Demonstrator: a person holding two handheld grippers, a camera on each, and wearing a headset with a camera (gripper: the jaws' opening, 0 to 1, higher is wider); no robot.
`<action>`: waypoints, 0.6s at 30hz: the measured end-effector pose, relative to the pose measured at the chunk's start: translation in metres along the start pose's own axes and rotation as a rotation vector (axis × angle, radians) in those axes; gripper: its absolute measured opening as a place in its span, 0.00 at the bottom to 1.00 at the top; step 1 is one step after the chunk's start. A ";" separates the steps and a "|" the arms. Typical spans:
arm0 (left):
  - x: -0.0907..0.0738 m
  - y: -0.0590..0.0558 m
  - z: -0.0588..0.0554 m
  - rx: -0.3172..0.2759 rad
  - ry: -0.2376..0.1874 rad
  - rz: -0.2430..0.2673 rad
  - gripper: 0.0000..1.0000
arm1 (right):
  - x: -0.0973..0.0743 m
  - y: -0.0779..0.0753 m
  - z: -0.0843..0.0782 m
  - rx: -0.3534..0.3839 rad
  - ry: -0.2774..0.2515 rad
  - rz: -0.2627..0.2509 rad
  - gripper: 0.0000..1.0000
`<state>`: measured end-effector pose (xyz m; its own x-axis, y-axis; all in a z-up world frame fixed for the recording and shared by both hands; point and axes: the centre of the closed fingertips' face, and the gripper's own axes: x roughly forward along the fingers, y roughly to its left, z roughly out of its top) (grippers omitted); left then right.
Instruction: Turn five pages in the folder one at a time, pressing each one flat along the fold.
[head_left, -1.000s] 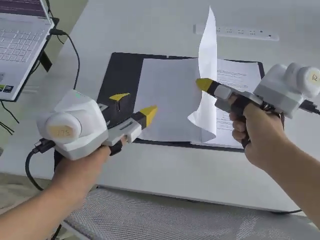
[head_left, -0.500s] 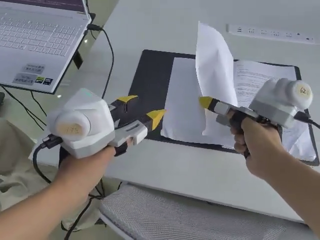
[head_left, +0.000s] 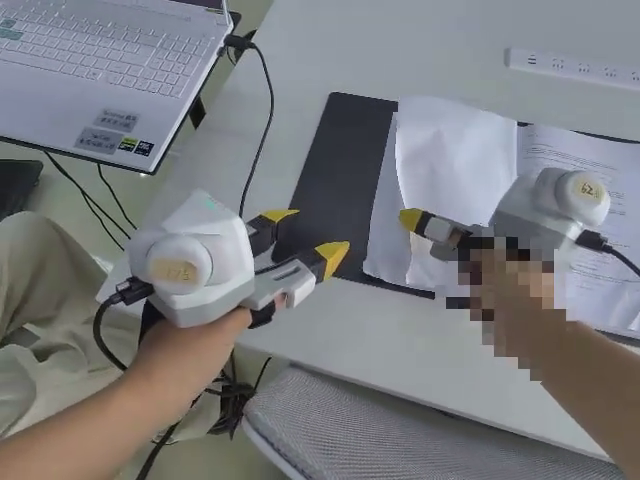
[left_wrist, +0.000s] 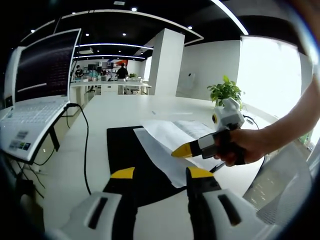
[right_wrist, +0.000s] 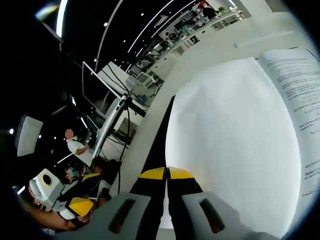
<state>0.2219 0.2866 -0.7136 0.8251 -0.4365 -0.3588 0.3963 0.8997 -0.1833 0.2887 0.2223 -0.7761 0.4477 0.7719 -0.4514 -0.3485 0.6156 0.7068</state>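
A black folder (head_left: 338, 170) lies open on the white table. My right gripper (head_left: 410, 218) is shut on the lower edge of a blank white page (head_left: 455, 160), which leans over to the left, low above the folder's left side. The right gripper view has the shut jaws at the gripper (right_wrist: 166, 173) pinching that page (right_wrist: 235, 130), with a printed page (right_wrist: 297, 85) to the right. My left gripper (head_left: 307, 236) hovers open and holds nothing at the table's front edge, left of the folder. From the left gripper (left_wrist: 161, 173), the folder (left_wrist: 120, 150) lies just ahead.
An open laptop (head_left: 100, 60) sits at the far left with a black cable (head_left: 255, 110) running along the table's edge. A white power strip (head_left: 575, 68) lies behind the folder. A grey mesh chair seat (head_left: 380, 440) is below the table's front edge.
My right gripper has carried the page from upright over to the left and down toward the folder's left side. The left gripper has stayed open near the front edge. The head camera has shifted.
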 end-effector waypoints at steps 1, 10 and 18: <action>0.000 0.003 -0.002 0.000 0.005 0.002 0.38 | 0.002 -0.001 -0.001 -0.004 0.000 -0.007 0.00; -0.005 0.007 -0.009 -0.014 0.016 0.008 0.37 | 0.019 -0.011 -0.016 0.021 0.034 -0.033 0.02; -0.006 0.012 -0.014 -0.023 0.020 0.018 0.37 | 0.025 0.000 -0.034 0.018 0.070 -0.004 0.02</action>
<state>0.2164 0.3003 -0.7263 0.8236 -0.4207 -0.3804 0.3718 0.9069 -0.1980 0.2720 0.2472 -0.8058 0.3904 0.7790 -0.4907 -0.3320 0.6162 0.7142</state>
